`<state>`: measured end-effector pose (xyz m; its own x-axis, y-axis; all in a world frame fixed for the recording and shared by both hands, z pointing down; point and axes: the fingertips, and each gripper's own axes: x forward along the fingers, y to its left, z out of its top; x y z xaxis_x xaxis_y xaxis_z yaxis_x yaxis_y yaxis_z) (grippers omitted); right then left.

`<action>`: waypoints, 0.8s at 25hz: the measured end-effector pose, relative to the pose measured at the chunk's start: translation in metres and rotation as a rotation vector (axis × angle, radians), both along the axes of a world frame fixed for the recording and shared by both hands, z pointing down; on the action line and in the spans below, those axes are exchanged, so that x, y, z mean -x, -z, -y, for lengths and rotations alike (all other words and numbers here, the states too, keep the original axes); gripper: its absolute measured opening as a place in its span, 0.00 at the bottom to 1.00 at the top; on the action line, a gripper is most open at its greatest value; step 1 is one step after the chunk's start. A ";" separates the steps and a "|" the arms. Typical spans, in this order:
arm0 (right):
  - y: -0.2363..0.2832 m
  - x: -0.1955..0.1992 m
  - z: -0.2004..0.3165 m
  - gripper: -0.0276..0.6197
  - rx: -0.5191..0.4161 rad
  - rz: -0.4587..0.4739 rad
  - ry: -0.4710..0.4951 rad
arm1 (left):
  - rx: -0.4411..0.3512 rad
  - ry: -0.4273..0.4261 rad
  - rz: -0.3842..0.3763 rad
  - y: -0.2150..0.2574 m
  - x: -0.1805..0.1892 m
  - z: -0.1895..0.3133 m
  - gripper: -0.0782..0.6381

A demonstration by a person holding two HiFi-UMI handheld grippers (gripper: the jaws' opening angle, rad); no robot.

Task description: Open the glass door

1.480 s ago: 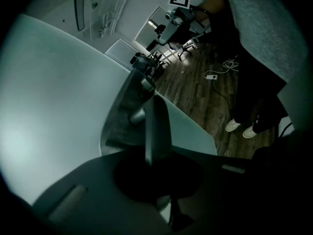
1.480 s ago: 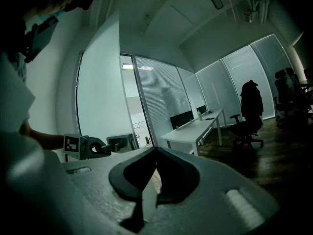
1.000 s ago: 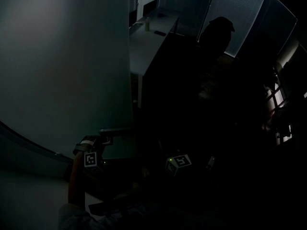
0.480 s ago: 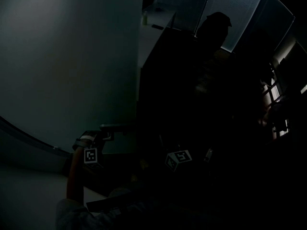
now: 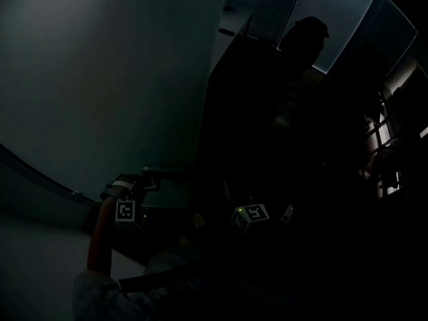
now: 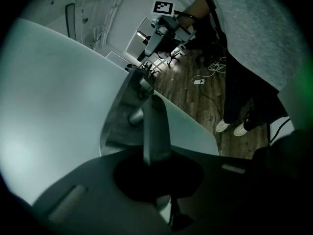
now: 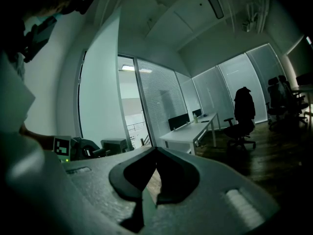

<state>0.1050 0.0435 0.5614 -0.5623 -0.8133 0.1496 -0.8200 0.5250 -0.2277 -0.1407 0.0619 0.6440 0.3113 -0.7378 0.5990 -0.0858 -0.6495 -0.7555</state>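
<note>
The frosted glass door (image 5: 114,79) fills the left of the dark head view. Its metal lever handle (image 5: 160,174) sticks out near the door's edge. My left gripper (image 5: 151,181) is shut on that handle. In the left gripper view the handle (image 6: 155,124) runs straight down between the closed jaws, with the door panel (image 6: 49,106) on the left. My right gripper (image 7: 155,152) is shut on nothing and hangs free beside the door's edge (image 7: 119,82). Only its marker cube (image 5: 249,216) shows in the head view; the jaws there are lost in the dark.
Past the door lies a dim office: a white desk (image 7: 190,131), a chair with a jacket hung on it (image 7: 243,114) and windows with blinds (image 5: 334,19). A person in white shoes (image 6: 232,127) stands on the wood floor.
In the head view the door's edge has swept to the right and now covers the white desk behind it. Both grippers have shifted slightly with it; the left stays on the handle.
</note>
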 end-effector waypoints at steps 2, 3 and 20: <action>0.001 0.002 0.000 0.05 0.004 0.004 0.000 | 0.004 -0.005 -0.005 0.002 0.000 -0.002 0.11; 0.001 0.002 0.000 0.05 0.006 0.005 0.000 | 0.008 -0.006 -0.007 0.002 0.000 -0.003 0.11; -0.003 0.000 0.003 0.05 0.023 0.000 -0.020 | 0.013 -0.036 -0.003 0.002 0.002 -0.008 0.11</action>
<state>0.1054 0.0402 0.5645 -0.5455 -0.8210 0.1687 -0.8306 0.5027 -0.2394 -0.1426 0.0696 0.6420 0.3388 -0.7183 0.6077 -0.0643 -0.6620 -0.7467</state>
